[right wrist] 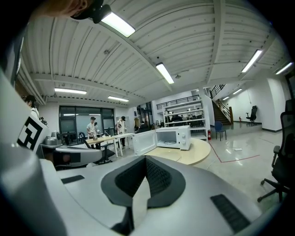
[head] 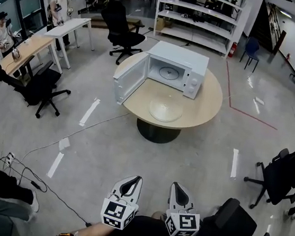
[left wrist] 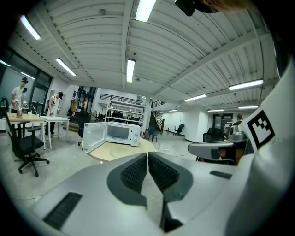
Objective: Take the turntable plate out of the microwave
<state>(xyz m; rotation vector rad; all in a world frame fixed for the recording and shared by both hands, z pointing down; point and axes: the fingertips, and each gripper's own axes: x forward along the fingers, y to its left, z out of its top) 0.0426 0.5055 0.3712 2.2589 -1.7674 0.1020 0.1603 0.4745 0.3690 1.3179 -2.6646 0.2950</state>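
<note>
Holding the left gripper (head: 137, 178) empty, jaws closed to a bare slit, above the floor and well short of the round table (head: 208, 103). Seeing the white microwave (head: 178, 65) toward the table's back edge, door (head: 129, 78) swung open to the left. Finding the glass turntable plate (head: 165, 110) flat near the table's front edge, before the open oven. Holding the right gripper (head: 175, 185) beside the left, likewise closed and empty.

I see a round wooden table (head: 208, 107) mid-floor, with a black office chair (head: 122, 30) and white shelving (head: 200, 17) beyond it. At far left a person (head: 59, 3) stands by a white desk (head: 70, 27); black cables (head: 25, 175) trail across the grey floor (head: 184, 167).
</note>
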